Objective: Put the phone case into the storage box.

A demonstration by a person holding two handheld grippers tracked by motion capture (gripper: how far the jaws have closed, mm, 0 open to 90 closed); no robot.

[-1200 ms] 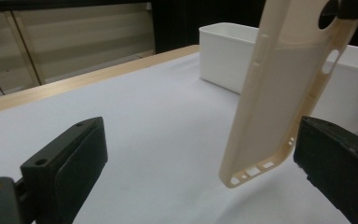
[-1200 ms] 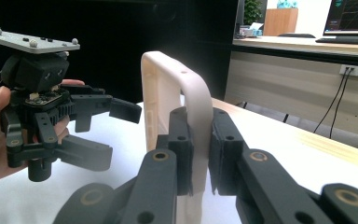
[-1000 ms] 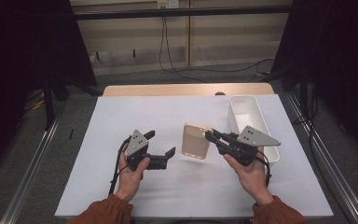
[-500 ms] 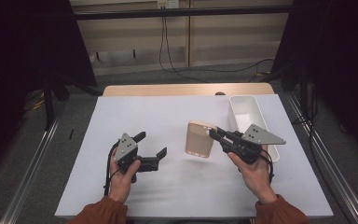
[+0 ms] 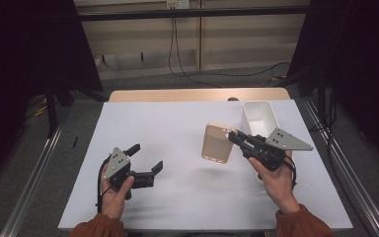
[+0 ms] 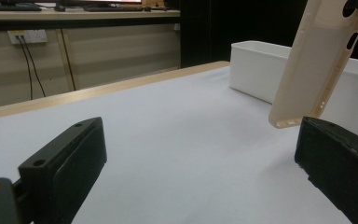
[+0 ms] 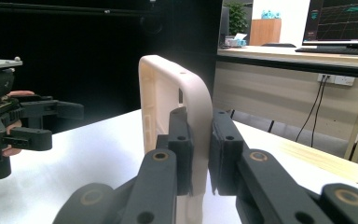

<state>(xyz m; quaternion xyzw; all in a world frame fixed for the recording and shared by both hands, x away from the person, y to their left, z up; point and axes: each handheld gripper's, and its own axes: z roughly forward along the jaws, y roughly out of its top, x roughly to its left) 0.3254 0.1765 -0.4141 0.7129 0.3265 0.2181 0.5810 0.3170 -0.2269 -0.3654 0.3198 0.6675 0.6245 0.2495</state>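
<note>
Jaws of our right hand-held gripper [image 5: 238,139] pinching the beige phone case [image 5: 218,143]; our left hand-held gripper [image 5: 145,160] spread wide, empty.

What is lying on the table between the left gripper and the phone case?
Nothing: in the high view only bare white table separates the open left gripper from the phone case.

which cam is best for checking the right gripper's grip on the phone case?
The right gripper view: both pads clamp the beige phone case edge-on, close up. The high view shows the case held off the white mat by the right gripper. The left gripper view shows the case hanging tilted, grip cropped.
</note>
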